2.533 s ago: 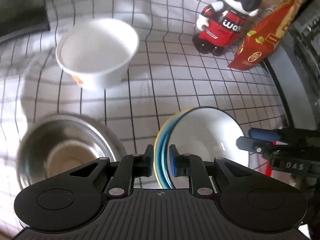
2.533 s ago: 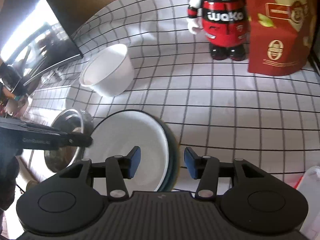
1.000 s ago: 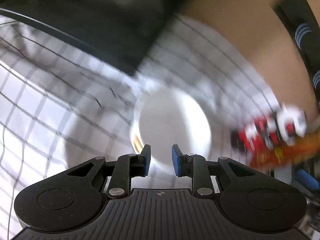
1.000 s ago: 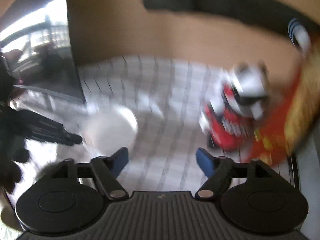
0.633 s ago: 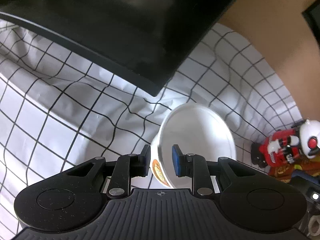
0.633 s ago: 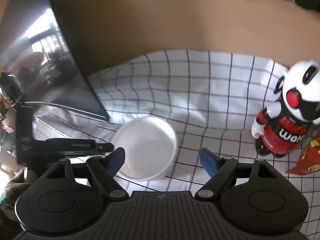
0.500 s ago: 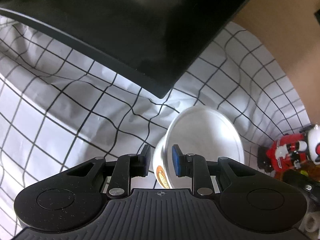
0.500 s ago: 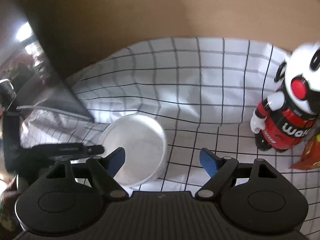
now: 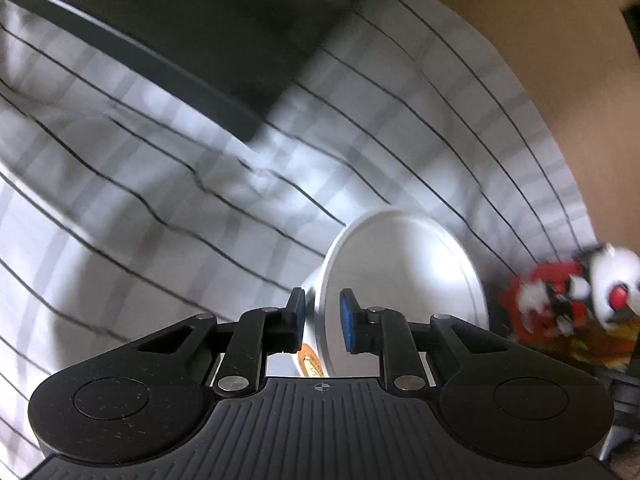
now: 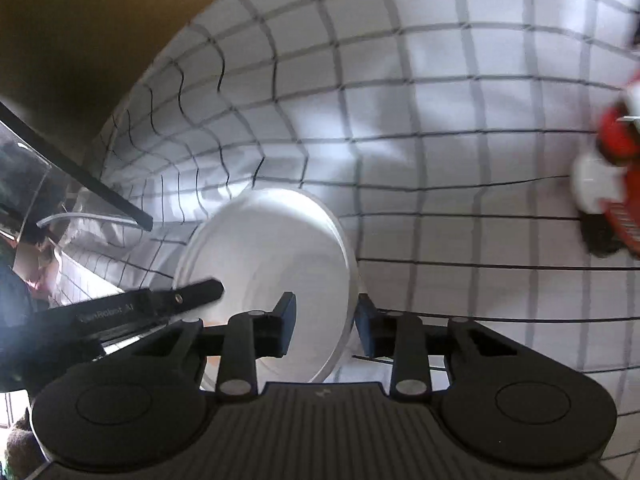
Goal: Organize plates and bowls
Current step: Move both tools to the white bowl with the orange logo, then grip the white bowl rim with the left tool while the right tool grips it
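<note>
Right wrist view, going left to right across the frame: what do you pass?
Left hand-held gripper reaching in, then the white bowl, then bare checked tablecloth, then the blurred red-and-white toy robot at the edge.

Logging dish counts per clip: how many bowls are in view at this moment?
1: the white bowl on the checked cloth, its rim between the fingers of both the left gripper and right gripper. Others may lie outside both views.
</note>
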The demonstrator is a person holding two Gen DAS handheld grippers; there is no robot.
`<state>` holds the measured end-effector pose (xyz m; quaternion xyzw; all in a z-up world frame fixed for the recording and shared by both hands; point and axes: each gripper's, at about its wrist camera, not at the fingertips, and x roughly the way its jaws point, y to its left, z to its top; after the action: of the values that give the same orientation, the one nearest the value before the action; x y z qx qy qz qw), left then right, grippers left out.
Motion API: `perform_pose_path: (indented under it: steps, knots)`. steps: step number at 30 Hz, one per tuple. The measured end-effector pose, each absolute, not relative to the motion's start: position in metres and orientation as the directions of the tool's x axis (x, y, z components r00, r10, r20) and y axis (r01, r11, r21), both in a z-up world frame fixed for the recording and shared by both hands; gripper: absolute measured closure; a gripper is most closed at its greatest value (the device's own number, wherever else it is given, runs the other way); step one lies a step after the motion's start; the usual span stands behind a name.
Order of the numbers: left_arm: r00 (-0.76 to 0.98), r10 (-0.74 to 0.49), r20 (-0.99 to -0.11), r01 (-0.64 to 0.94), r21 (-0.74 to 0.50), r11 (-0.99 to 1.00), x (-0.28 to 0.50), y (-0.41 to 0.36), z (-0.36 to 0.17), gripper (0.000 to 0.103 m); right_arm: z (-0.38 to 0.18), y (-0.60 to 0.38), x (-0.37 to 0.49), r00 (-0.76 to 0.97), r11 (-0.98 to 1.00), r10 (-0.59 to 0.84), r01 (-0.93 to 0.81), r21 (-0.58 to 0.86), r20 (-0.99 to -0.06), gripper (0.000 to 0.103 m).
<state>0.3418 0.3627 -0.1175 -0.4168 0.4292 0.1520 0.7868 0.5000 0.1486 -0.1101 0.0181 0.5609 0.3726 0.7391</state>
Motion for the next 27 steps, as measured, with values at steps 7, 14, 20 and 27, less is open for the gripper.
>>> perform_pose_path:
  steps: [7, 14, 20, 27]
  knots:
    - [0.567, -0.246, -0.786, -0.455, -0.548, 0.702, 0.376, 0.294, -0.109, 0.082, -0.094, 0.060, 0.495, 0.237, 0.787, 0.542, -0.481, 0.387, -0.807, 0.071]
    - [0.558, -0.261, -0.788, -0.433, -0.545, 0.718, 0.408, 0.264, -0.123, 0.082, -0.124, 0.013, 0.510, 0.274, 0.837, 0.512, -0.374, 0.400, -0.814, 0.071]
    - [0.521, -0.260, -0.813, -0.444, -0.518, 0.731, 0.414, 0.266, -0.127, 0.081, -0.144, 0.000, 0.515, 0.241, 0.837, 0.522, -0.327, 0.438, -0.818, 0.070]
    - [0.458, -0.309, -0.834, -0.439, -0.514, 0.737, 0.425, 0.260, -0.150, 0.080, -0.168, 0.011, 0.521, 0.155, 0.813, 0.545, -0.337, 0.475, -0.824, 0.069]
